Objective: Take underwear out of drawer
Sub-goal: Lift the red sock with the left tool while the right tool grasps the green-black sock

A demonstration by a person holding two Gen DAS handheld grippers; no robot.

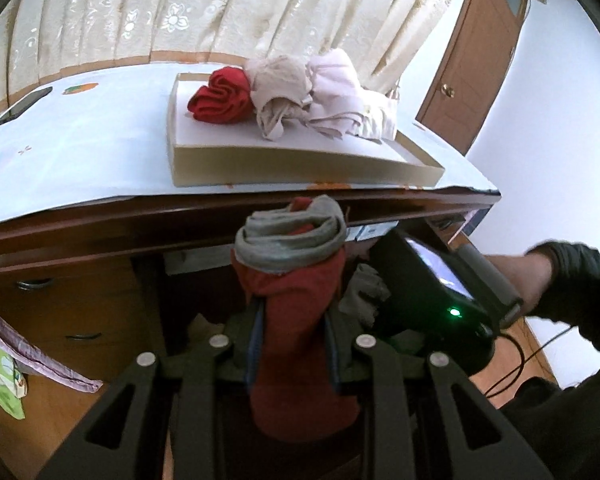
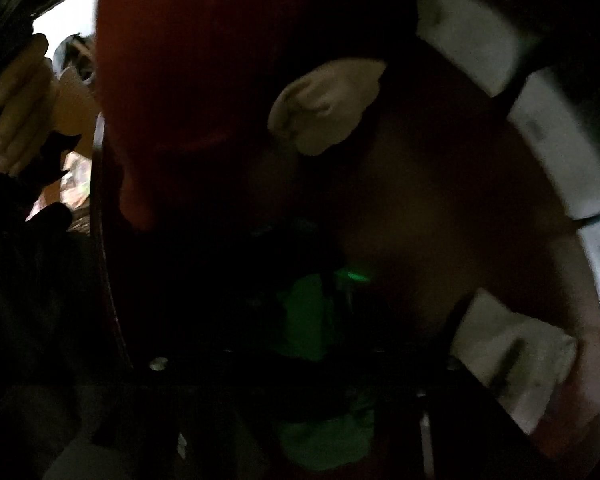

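Red underwear (image 1: pixel 296 312) is being held tight by the left tool (image 1: pixel 294 344) at bottom middle, above the drawer (image 2: pixel 440 208). Next, it needs carrying to the cardboard tray (image 1: pixel 300 168) on the worktop (image 1: pixel 80 152). The right tool's (image 1: pixel 428 280) grip cannot be told.

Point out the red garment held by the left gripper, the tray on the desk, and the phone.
red garment (image 1: pixel 296 320), left wrist view, on its red body between the fingers
tray (image 1: pixel 300 170), left wrist view, on its front wall
phone (image 1: pixel 24 106), left wrist view, on its dark face

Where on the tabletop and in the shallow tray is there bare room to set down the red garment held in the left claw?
The tray is bare along its near half, in front of the red roll, the beige bundle and the pink bundle; its back is crowded. The tabletop is bare between the tray and the phone.
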